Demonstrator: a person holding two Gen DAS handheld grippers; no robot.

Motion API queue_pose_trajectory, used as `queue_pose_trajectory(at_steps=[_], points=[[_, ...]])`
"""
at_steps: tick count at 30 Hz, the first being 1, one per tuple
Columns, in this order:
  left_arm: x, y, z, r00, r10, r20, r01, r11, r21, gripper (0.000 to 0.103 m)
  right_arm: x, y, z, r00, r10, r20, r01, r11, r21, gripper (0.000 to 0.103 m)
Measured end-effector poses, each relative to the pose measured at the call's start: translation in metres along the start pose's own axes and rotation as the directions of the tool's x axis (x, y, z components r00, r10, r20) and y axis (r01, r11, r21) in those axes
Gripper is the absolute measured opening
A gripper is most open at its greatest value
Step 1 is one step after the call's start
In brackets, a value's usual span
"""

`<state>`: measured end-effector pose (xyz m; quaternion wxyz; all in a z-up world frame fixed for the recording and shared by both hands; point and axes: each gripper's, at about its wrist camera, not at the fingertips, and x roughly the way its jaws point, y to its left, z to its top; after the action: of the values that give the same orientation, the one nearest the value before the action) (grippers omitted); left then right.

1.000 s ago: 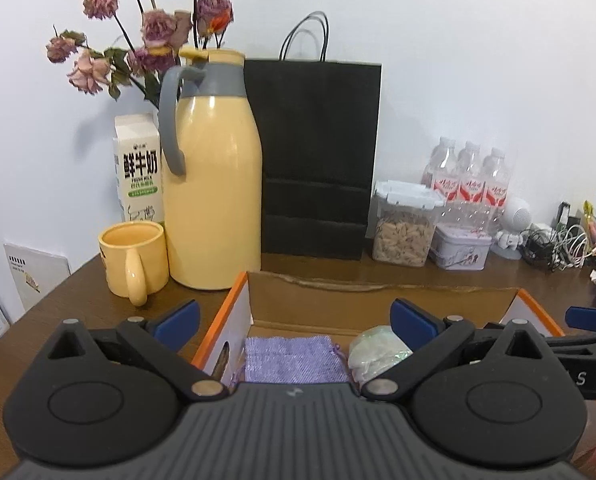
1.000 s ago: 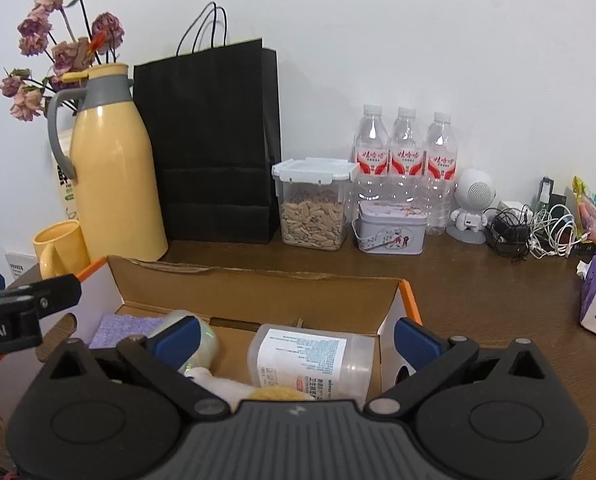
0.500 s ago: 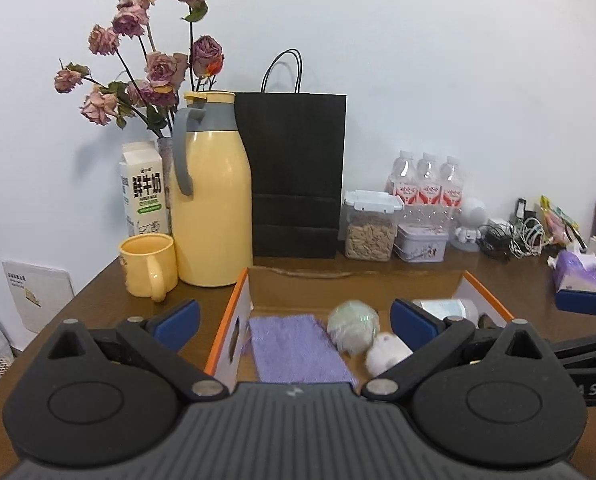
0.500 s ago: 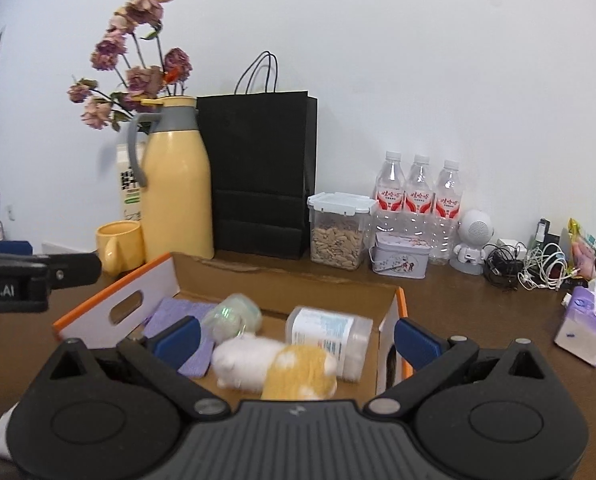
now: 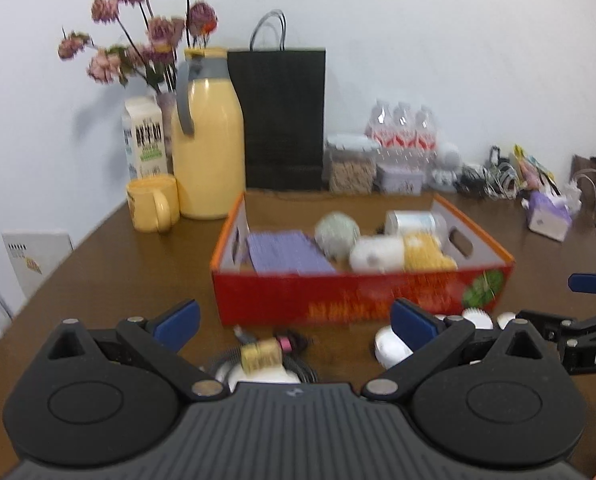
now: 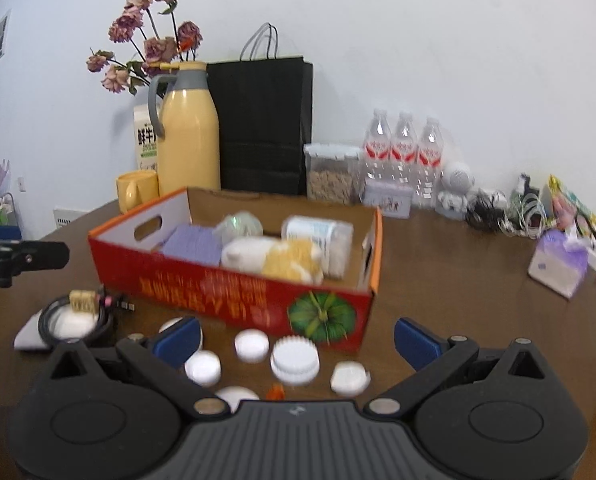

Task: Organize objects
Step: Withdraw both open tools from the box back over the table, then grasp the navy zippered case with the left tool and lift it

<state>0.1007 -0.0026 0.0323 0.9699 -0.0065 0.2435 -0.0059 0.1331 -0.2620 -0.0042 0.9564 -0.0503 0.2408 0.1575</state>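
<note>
Both claws, left claw (image 5: 293,320) & right claw (image 6: 297,335), wide open, empty; white caps (image 6: 295,356) + coiled cable (image 6: 75,318) on desk (image 6: 450,280) prob go into red box (image 6: 233,300) next.

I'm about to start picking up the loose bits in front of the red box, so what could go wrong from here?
The white caps lie close together and look flat, so a gripper might nudge neighbours or knock one off the table's near edge. The coiled black cable could uncoil or snag when lifted. The red box already looks crowded, so room for more may be tight.

"das" on the right gripper (image 5: 594,320) arm, "ai" on the left gripper (image 6: 1,264) arm
</note>
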Motion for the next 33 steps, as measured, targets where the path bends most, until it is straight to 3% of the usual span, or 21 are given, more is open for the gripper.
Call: queue_pose_trajectory(at_steps=[8, 17, 22, 26, 28, 29, 33], points=[[-0.005, -0.015, -0.030, 0.995, -0.080, -0.067, 0.080, 0.997, 0.002, 0.103, -0.005, -0.007, -0.025, 0.999, 0.005, -0.047, -0.004, 1.000, 0.018, 0.103], [0.006, -0.050, -0.052, 0.968, -0.171, -0.181, 0.193, 0.975, 0.107, 0.103, -0.003, -0.011, -0.029, 0.998, 0.008, -0.056, -0.006, 0.999, 0.035, 0.103], [0.024, -0.060, -0.062, 0.955, -0.160, -0.250, 0.195, 0.973, 0.120, 0.103, 0.000, -0.012, -0.031, 0.998, 0.015, -0.064, -0.012, 0.999, 0.040, 0.103], [0.030, -0.059, -0.067, 0.948, -0.180, -0.261, 0.210, 0.974, 0.089, 0.103, 0.001, -0.009, -0.033, 0.997, 0.025, -0.069, -0.023, 0.999, 0.037, 0.103], [0.031, -0.059, -0.068, 0.947, -0.190, -0.260, 0.217, 0.973, 0.082, 0.098, 0.003, -0.009, -0.033, 0.997, 0.027, -0.073, -0.024, 0.999, 0.038, 0.103], [0.030, -0.058, -0.068, 0.945, -0.205, -0.255, 0.232, 0.969, 0.083, 0.089, 0.004, -0.009, -0.033, 0.997, 0.028, -0.075, -0.025, 0.999, 0.039, 0.103], [0.022, -0.061, -0.067, 0.950, -0.211, -0.230, 0.240, 0.965, 0.106, 0.073, 0.006, -0.008, -0.035, 0.996, 0.032, -0.079, -0.029, 0.999, 0.038, 0.103]])
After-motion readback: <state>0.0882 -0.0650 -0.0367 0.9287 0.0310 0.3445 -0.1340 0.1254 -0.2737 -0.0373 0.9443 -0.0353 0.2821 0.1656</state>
